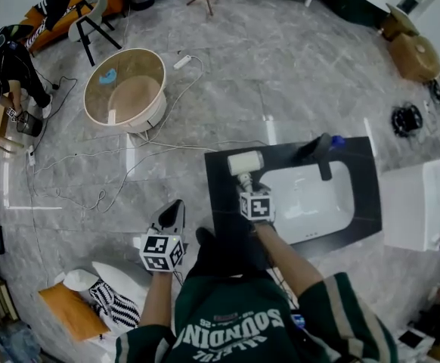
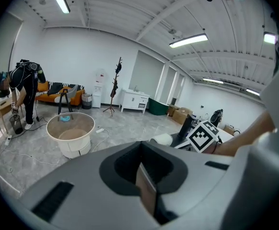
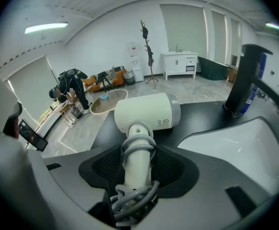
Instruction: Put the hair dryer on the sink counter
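Note:
The white hair dryer [image 1: 246,162] has its head over the left end of the black sink counter [image 1: 224,203]. My right gripper [image 1: 245,181] is shut on its handle. In the right gripper view the hair dryer [image 3: 146,111] points away, with its grey cord wound round the handle between the jaws of that gripper [image 3: 138,171]. I cannot tell whether the head touches the counter [image 3: 202,114]. The white basin [image 1: 311,199] and the black faucet [image 1: 322,153] lie to its right. My left gripper [image 1: 172,214] hangs over the floor left of the counter, shut on nothing [image 2: 146,186].
A round beige tub [image 1: 125,89] stands on the floor at the far left, with cables [image 1: 91,157] trailing round it. A person [image 1: 4,59] bends over at the far left. A white box [image 1: 420,203] sits right of the counter. Pillows [image 1: 91,293] lie near my left side.

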